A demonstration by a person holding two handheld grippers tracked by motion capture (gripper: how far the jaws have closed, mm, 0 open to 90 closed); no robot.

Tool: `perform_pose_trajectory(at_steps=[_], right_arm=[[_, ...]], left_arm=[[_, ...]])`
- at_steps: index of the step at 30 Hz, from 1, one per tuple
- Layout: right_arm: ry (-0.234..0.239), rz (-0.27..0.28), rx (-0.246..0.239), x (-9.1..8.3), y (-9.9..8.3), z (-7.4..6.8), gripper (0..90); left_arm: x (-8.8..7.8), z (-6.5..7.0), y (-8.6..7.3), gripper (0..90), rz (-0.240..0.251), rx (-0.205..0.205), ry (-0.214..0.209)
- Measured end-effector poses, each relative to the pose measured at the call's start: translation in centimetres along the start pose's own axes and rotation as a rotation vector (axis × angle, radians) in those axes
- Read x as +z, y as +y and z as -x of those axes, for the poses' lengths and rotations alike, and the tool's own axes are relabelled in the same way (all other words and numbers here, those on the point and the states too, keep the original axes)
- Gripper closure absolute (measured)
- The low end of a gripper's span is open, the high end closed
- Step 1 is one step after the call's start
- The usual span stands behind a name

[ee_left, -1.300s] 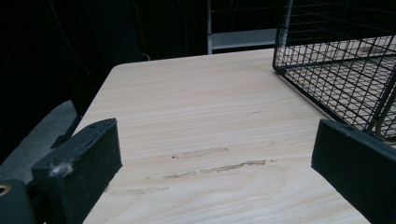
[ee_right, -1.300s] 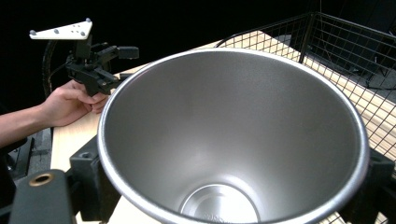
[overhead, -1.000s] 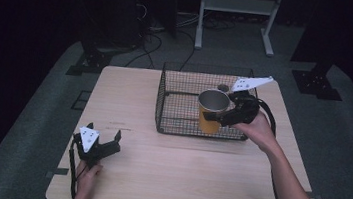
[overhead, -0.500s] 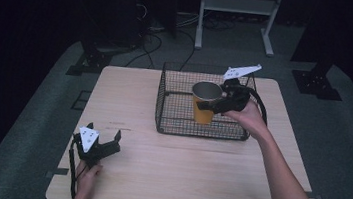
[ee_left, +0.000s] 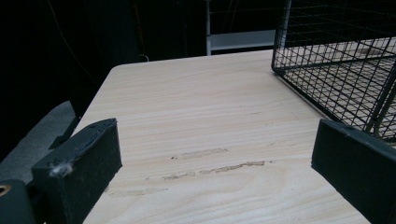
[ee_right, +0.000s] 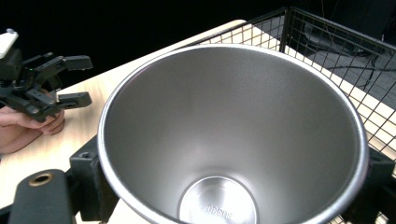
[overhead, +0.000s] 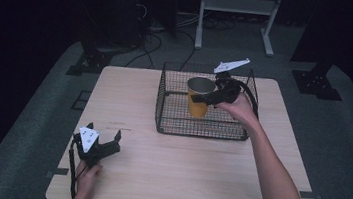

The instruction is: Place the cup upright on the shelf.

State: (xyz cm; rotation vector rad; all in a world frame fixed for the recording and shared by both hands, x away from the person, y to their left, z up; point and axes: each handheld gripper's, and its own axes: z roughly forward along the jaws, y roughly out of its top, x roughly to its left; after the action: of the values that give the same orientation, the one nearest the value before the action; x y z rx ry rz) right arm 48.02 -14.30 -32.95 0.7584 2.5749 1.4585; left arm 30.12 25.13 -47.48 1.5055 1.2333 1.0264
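A yellow cup (overhead: 197,108) with a bare steel inside (ee_right: 233,130) hangs upright inside the black wire basket (overhead: 201,131), near its middle. My right gripper (overhead: 204,96) is shut on the cup, one pad (ee_right: 88,182) pressing on each side of its wall just below the rim. Whether the cup's base touches the basket floor is hidden. My left gripper (overhead: 104,130) rests low over the table's near left part, open, with nothing between its pads (ee_left: 88,158). It also appears far off in the right gripper view, as the left gripper (ee_right: 81,80) held by a hand.
The basket's corner (ee_left: 336,70) stands ahead and right of my left gripper. The wooden table (overhead: 181,170) has bare room in front of and left of the basket. A white metal rack (overhead: 238,6) and floor cables (overhead: 157,32) lie beyond the far edge.
My right gripper has carried the cup leftward from the basket's right side toward its middle. The left gripper has stayed put.
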Motion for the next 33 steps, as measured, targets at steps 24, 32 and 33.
perform_pose_trajectory(at_steps=[24, 32, 33], right_arm=[[-0.028, -0.051, 0.076, 4.1, -1.2, 3.5, 12.6], [-0.052, -0.092, 0.086, 5.3, -1.7, 4.3, 12.6], [-0.056, -0.098, 0.085, 5.5, -1.8, 4.3, 12.6]], left_arm=[[0.0, 0.1, 0.0, 0.8, 0.001, 0.005, 0.0], [0.0, 0.0, 0.0, 0.8, 0.001, 0.004, 0.0], [0.0, 0.0, 0.0, 0.8, 0.001, 0.004, 0.0]])
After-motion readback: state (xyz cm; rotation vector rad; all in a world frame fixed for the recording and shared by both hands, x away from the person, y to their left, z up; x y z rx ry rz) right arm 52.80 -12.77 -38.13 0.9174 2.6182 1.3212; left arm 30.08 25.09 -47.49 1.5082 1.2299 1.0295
